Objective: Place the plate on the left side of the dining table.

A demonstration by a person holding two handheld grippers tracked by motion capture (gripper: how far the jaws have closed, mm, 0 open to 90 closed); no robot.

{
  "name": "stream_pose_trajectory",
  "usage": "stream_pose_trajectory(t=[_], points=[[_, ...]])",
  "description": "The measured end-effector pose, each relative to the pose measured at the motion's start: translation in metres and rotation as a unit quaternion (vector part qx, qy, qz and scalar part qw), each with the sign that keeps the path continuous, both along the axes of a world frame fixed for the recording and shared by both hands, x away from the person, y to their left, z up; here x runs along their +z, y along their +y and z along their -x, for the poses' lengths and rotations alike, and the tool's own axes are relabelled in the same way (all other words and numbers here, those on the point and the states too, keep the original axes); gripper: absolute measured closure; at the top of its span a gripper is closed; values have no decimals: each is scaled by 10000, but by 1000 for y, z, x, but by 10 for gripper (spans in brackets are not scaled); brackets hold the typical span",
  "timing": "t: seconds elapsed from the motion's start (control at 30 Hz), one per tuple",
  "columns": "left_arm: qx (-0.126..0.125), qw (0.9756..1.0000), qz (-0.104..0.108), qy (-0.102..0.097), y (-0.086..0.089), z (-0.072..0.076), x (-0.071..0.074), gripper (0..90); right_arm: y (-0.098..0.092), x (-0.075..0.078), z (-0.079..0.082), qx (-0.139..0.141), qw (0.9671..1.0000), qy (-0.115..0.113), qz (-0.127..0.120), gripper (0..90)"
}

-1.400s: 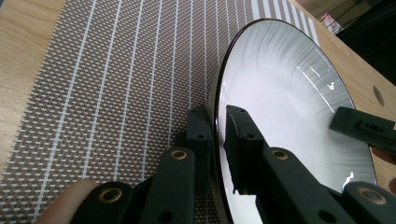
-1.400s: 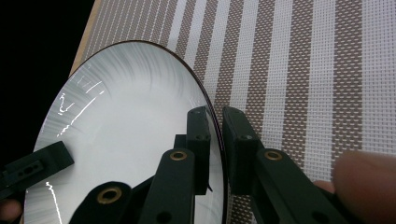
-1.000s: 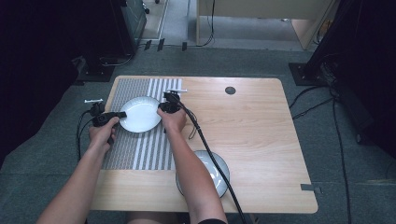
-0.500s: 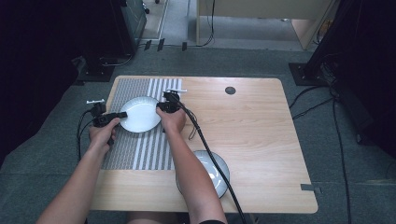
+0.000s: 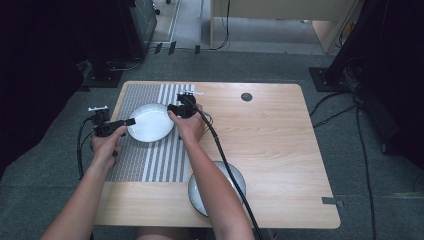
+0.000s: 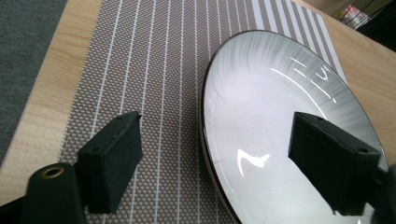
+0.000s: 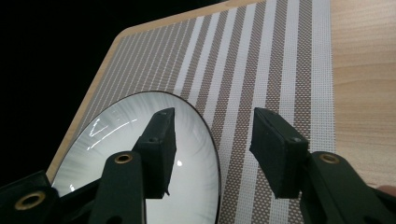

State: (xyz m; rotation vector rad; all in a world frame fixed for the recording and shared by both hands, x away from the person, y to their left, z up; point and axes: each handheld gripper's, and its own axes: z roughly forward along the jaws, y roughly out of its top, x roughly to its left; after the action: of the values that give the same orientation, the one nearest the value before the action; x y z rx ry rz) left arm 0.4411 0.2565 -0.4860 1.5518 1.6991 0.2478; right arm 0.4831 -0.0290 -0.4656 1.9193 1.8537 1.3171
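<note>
White plate (image 5: 149,122): lies flat on the striped placemat (image 5: 150,162) at the far left of the wooden table (image 5: 280,145), both grippers at its rim; nothing in it but glare on the glaze, as the left gripper view (image 6: 280,116) shows.
Left gripper (image 5: 129,122): at the plate's left edge; jaws wide and just been opening. In its own view one pad stands over the mat, the other over the plate's inside, the rim between them and untouched.
Right gripper (image 5: 172,108): at the plate's far right edge, jaws partly apart and just been opening. In its own view (image 7: 210,140) one pad hangs over the plate, the other over the mat, the dark rim line between, pads clear of it.
Second dish (image 5: 235,176): a grey-rimmed bowl or plate near the table's front edge, well apart from the white plate; the person's right forearm crosses it, so its contents cannot be told for sure.
Placemat: brown-and-white stripes, flat, bearing the white plate alone.
</note>
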Motion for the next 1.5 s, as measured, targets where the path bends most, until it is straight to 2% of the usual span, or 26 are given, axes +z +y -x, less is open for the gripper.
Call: stream_pose_trajectory(t=[0.1, 0.17, 0.23, 0.37, 0.47, 0.53, 0.6, 0.7, 0.8, 0.93, 1.0, 1.1, 1.17, 1.23, 1.3, 1.33, 1.4, 1.5], points=[[-23, 9998, -170, -88, -4, 9, 7, 135, -2, 6, 10, 220, 9997, -103, -24, 435], [-6, 9997, -197, -136, -4, 13, 11, 134, -3, 7, 13, 281, 9995, -117, -38, 433], [16, 9995, -211, -217, -5, 19, 16, 131, -6, 9, 18, 392, 9992, -86, -32, 383], [-2, 9996, -28, -284, -10, 34, 24, 123, -16, 11, 29, 509, 9986, -131, 47, 359], [-89, 9998, 27, -155, -15, 44, 24, 120, -24, 14, 36, 512, 9985, -168, 68, 348], [-16, 9999, 111, -118, -16, 52, 23, 120, -30, 17, 42, 514, 9985, -179, 9, 343], [77, 9994, 300, -149, -17, 62, 22, 120, -36, 20, 48, 491, 9986, -195, 10, 340], [84, 9984, 478, -276, -20, 79, 23, 120, -42, 23, 55, 546, 9981, -251, 100, 328], [88, 9989, 263, -390, -27, 98, 24, 120, -49, 26, 62, 627, 9977, -251, 87, 316], [144, 9984, -45, -537, -37, 121, 27, 120, -56, 27, 71, 929, 9947, -322, 308, 290], [163, 9979, -204, -594, -42, 133, 28, 121, -59, 26, 76, 926, 9949, -327, 235, 290], [81, 9976, -288, -631, -49, 151, 23, 126, -64, 26, 83, 996, 9943, -361, 137, 275], [60, 9979, -290, -578, -50, 165, 14, 126, -68, 24, 87, 997, 9943, -367, 82, 274], [213, 9983, -192, -509, -45, 177, 2, 126, -70, 24, 90, 984, 9944, -373, 108, 276], [326, 9984, -307, -347, -39, 182, -5, 131, -73, 24, 95, 1014, 9939, -412, 134, 275], [379, 9976, -465, -333, -36, 185, -7, 132, -74, 24, 96, 1013, 9939, -414, 129, 275], [423, 9963, -642, -386, -33, 191, -11, 133, -77, 25, 100, 1035, 9935, -450, 148, 274], [485, 9946, -849, -357, -30, 197, -18, 135, -80, 26, 106, 1079, 9930, -448, 195, 270]])
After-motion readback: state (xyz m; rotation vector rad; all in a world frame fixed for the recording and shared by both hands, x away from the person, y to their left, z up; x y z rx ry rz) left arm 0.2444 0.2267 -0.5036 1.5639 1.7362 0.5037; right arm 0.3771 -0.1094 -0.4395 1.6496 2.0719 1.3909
